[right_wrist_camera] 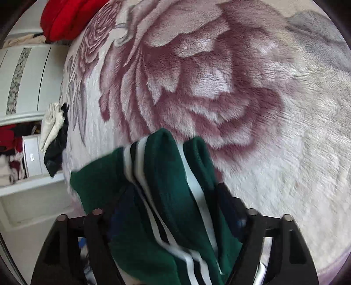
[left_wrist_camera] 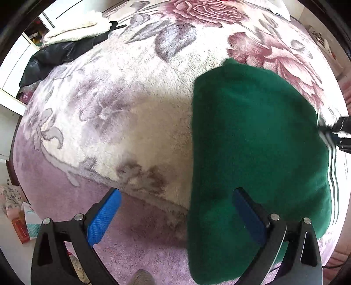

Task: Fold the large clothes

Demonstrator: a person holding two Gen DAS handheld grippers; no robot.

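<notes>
A green garment [left_wrist_camera: 252,142] lies folded into a long block on a fluffy blanket [left_wrist_camera: 131,122] printed with large pink and grey flowers. It sits on the right side of the left wrist view, running from near to far, with white stripes along its right edge.

The left gripper [left_wrist_camera: 177,210] hangs over the near edge of the blanket with its blue-padded fingers [left_wrist_camera: 103,217] spread well apart. The left finger is over bare blanket and the right finger is over the near left part of the garment. Nothing is pinched between them.

The right gripper [right_wrist_camera: 173,210] is clamped on the striped edge of the green garment [right_wrist_camera: 175,197]; bunched cloth fills the space between its two fingers and rises in folds just past them. In the left wrist view this gripper shows only as a dark piece at the far right edge of the garment.

At the far left of the blanket lies a heap of a black jacket [left_wrist_camera: 54,57] with a cream fleece [left_wrist_camera: 74,28] on top of it, well apart from the green garment. A red garment [right_wrist_camera: 70,17] sits at the far corner in the right wrist view. White cabinets [right_wrist_camera: 28,76] stand beside the bed on the left, and small boxes [left_wrist_camera: 22,221] lie on the floor near the left.
</notes>
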